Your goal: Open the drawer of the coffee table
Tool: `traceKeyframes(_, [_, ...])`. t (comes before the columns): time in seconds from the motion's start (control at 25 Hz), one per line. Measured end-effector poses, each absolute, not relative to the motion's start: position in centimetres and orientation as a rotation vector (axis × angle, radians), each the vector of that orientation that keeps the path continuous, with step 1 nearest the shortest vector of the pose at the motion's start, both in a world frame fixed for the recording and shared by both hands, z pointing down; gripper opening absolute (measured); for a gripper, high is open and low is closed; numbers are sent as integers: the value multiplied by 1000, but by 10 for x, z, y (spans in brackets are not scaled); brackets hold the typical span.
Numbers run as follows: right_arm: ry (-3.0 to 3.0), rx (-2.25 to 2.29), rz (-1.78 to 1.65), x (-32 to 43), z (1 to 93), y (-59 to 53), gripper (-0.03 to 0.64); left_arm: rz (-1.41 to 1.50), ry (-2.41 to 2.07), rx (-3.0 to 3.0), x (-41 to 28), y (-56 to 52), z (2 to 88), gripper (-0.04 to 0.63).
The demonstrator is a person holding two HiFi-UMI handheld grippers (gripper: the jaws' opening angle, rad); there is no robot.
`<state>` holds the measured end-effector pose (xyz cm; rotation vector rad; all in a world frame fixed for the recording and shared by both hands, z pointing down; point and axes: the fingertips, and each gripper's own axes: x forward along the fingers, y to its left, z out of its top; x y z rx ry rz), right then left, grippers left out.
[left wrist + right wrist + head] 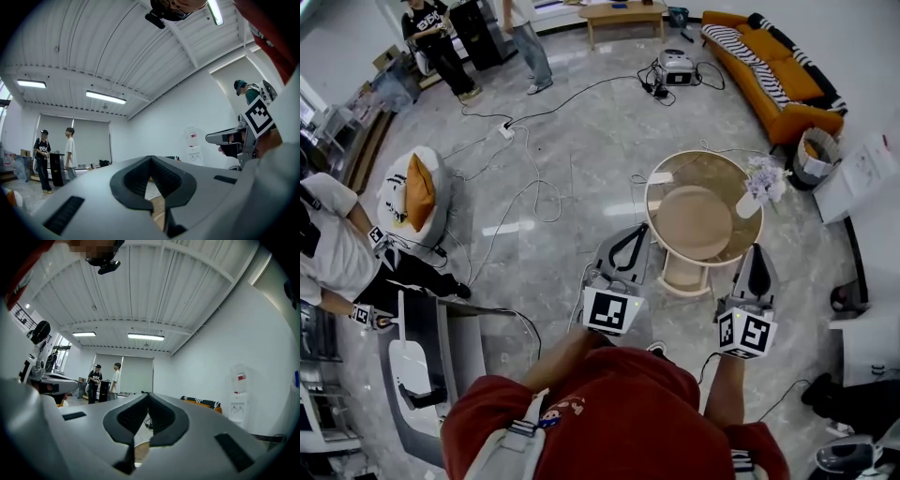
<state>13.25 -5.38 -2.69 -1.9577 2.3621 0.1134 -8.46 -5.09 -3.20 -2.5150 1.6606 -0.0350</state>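
2 grippers, left [643, 229] and right [757, 249], held level facing the coffee table [649, 202], fingers clenched on nothing, probably staged near its drawer [682, 274]; drawer's state unclear.

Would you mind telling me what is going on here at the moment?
A person in a red top stands at a round coffee table with a gripper in each hand. The left gripper and right gripper are both shut and grip nothing, held level on the near side of the table. Its drawer has not been taken hold of yet.
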Motion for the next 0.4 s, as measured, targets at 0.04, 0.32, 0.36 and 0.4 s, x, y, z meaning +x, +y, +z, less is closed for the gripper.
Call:
traceKeyframes(0.04, [2361, -1963, 115, 133, -27, -53, 21, -41, 1661, -2518, -84, -50, -31, 5])
traceKeyframes(0.32, [2365, -1980, 115, 144, -23, -54, 21, -44, 1690, -2525, -78, -51, -28, 5])
traceKeyframes(0.36, [2365, -1981, 115, 145, -22, -54, 21, -42, 1693, -2525, -77, -51, -27, 5])
traceKeyframes(0.4, [2366, -1981, 114, 145, -21, -54, 21, -39, 1696, -2524, -76, -51, -27, 5])
